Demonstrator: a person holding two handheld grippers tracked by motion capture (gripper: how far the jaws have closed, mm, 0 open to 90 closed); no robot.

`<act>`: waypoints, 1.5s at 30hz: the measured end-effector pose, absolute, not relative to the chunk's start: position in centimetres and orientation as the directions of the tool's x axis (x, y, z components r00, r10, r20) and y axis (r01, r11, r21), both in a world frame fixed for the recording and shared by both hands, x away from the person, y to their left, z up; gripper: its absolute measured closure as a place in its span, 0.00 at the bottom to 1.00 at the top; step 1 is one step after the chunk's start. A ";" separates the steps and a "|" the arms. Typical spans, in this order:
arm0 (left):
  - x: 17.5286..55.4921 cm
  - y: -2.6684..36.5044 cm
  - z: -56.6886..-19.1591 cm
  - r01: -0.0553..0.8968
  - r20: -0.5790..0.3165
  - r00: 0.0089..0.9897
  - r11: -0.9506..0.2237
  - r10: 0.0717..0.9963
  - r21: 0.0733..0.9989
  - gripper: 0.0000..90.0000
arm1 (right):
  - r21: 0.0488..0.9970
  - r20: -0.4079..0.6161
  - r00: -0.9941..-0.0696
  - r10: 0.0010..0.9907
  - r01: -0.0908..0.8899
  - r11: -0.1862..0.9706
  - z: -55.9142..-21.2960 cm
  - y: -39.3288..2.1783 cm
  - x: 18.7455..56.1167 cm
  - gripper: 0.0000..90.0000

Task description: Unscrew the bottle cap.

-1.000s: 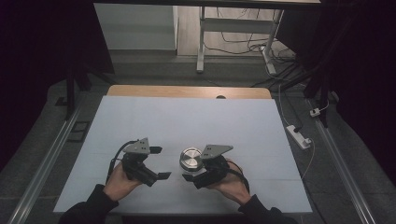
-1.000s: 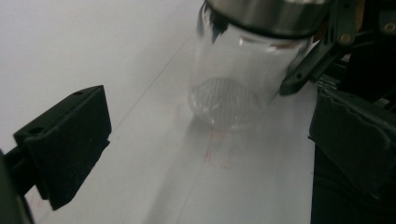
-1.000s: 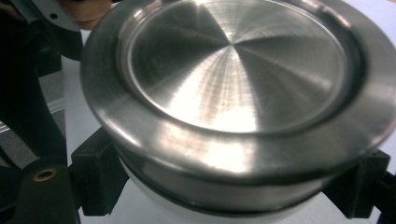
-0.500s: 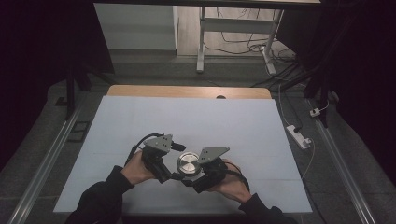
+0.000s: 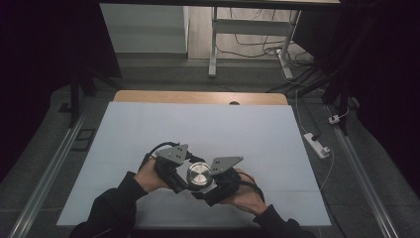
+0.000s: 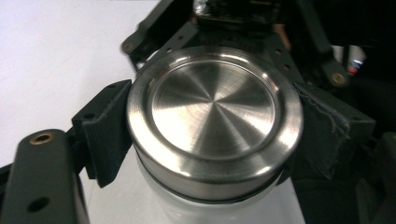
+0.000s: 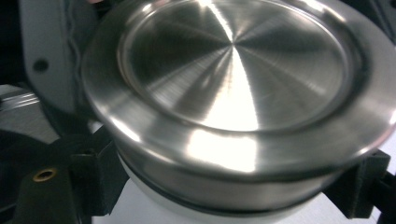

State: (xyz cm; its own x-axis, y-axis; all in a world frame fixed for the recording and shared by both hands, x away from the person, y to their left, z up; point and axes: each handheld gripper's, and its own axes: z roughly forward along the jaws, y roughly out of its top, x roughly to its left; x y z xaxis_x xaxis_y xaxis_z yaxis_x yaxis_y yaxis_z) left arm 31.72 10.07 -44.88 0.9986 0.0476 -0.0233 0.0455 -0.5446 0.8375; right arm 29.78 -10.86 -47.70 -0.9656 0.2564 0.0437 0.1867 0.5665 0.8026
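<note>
No writing legible on the jar [image 5: 198, 174]. Its lid [image 6: 215, 116] is round brushed steel with a raised rim and radial sheen; the body below is looking white. It is sitting in the lower centre of the high view on a pale matte bench [image 5: 148, 129] with a wooden far edge. The left hand-held gripper [image 5: 181, 174] is clamping the lid; the right hand-held gripper [image 5: 210, 186] is clasping just under it. Dark room, cables lying on the floor at top.

In the right gripper view the steel lid [image 7: 233, 88] runs off the top and right edges, slightly blurred. Below the lid [image 6: 215, 116], the white body is mostly hidden, its base cut off.
</note>
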 end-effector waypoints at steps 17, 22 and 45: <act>31.6 9.6 -42.9 0.252 -0.108 0.945 -0.472 0.310 0.845 0.04 | 0.823 0.038 -0.904 0.426 0.270 0.500 -47.4 -11.6 30.5 0.16; 32.2 11.9 -42.5 0.199 -0.120 0.975 -0.496 0.186 0.845 0.02 | 0.818 0.054 -0.935 0.350 0.242 0.522 -47.6 -11.3 30.2 0.16; 30.9 9.5 -44.1 0.167 -0.045 0.971 -0.529 0.236 0.832 0.21 | 0.815 0.041 -0.933 0.358 0.239 0.528 -47.7 -10.6 29.7 0.16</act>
State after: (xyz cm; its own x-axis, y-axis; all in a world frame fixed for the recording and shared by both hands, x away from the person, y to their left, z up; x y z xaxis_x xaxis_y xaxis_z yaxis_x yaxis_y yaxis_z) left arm 30.88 9.45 -44.09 0.9707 0.2361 -0.0453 0.1674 -0.5286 0.8322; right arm 29.66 -10.61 -47.65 -0.9326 0.3585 0.0413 0.2391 0.5281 0.8149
